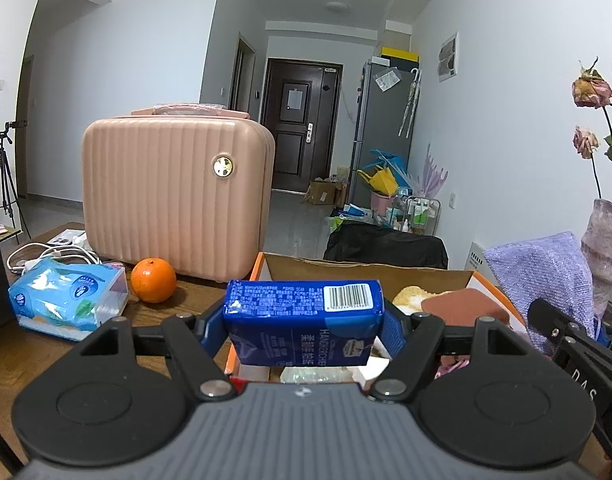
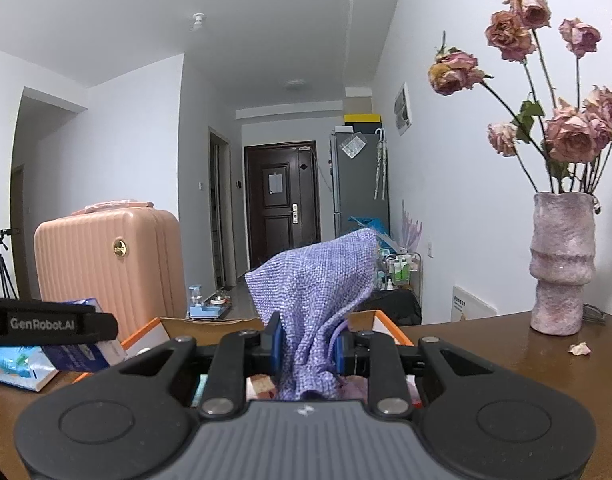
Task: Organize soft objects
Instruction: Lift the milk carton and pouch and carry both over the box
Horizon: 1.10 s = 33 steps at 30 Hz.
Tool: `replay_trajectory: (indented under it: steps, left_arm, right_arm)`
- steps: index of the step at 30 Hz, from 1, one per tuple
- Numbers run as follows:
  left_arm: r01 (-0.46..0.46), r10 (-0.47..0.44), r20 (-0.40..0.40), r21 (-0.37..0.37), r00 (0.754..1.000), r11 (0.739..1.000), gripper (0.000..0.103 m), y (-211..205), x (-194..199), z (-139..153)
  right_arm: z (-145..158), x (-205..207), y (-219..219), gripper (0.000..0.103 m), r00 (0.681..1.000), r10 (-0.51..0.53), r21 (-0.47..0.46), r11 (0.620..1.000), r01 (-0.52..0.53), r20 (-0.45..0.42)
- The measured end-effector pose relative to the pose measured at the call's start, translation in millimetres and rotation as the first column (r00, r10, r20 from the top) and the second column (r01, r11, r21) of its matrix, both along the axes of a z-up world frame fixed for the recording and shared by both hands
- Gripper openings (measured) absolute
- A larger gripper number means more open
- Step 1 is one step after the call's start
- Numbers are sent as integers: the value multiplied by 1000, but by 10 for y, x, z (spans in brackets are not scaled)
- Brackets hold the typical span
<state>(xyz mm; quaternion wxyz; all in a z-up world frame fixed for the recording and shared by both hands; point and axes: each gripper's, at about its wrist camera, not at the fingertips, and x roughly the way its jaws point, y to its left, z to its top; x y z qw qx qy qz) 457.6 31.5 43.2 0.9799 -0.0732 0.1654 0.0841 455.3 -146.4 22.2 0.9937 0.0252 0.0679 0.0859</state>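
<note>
Here brown wooden table (image 2: 486,360), white-walled room, dark door (image 2: 281,200).

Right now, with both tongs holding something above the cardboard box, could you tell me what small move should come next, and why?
Probably lower the left tongs slightly and release the blue tissue pack into the cardboard box. The pack already hangs over the open box, beside the items lying inside, while the right tongs are shut on the purple knitted cloth, which could follow afterwards.
</note>
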Motion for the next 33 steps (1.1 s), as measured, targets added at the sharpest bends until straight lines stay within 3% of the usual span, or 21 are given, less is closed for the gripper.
replay_trajectory:
  steps: [14,33]
  left_arm:
    - [-12,12,13,-2,1000,1000,74,131,351,12]
    - [20,-20,-16,13,1000,1000,74,163,885,-79]
  right_arm:
    - [-4,428,165,23,1000,21,-6,1000,-21,-10]
    - [-69,1037,322,23,990,63,1,998,-64,-123]
